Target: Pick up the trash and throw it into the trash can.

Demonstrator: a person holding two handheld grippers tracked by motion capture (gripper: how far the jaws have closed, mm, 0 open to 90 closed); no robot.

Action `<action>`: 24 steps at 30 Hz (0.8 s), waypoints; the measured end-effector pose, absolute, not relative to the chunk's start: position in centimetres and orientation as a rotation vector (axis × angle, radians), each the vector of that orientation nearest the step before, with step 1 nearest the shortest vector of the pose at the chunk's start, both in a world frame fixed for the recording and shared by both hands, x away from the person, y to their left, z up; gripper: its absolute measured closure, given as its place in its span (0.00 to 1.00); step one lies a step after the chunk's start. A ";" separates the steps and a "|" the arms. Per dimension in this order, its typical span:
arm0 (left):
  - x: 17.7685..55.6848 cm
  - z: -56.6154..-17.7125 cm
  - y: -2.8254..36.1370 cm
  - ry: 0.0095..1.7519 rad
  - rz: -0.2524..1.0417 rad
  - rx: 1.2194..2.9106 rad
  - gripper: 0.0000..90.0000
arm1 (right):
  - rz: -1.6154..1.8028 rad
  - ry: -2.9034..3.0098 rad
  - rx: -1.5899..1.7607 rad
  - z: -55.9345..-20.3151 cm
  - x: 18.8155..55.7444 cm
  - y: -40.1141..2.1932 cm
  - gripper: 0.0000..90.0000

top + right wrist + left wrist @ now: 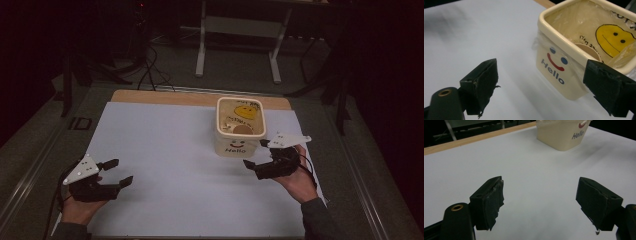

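Cream tub [239, 127] with a printed "Hello" face stands on the white sheet [165, 165] toward the far right of the table, lined with a thin plastic bag [584, 22] that bears a yellow smiley. It looks like stiff, light plastic with smooth, perhaps slippery walls; the thick rim is probably the surest place to pinch, while the liner seems soft and crinkly and would likely slide or tear if pulled alone. The right gripper [256, 154] hovers just beside the tub's near right corner, jaws spread wide and empty. The left gripper [119, 172] rests well apart at the near left, jaws likewise parted, holding nothing.
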State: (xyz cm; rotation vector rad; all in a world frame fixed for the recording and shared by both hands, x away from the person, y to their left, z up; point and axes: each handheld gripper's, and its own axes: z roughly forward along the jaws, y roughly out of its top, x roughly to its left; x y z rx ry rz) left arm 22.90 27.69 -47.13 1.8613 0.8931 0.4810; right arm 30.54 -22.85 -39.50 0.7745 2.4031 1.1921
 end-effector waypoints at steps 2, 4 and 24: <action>22.9 -47.1 27.7 0.892 0.481 1.858 0.25 | 1.254 2.373 0.758 -40.1 29.8 -23.3 0.14; 22.9 -47.1 27.7 0.892 0.481 1.858 0.25 | 1.276 2.355 0.743 -40.3 29.5 -23.4 0.14; 22.8 -47.1 27.6 0.891 0.480 1.857 0.25 | 1.342 2.324 0.730 -42.4 27.9 -24.9 0.13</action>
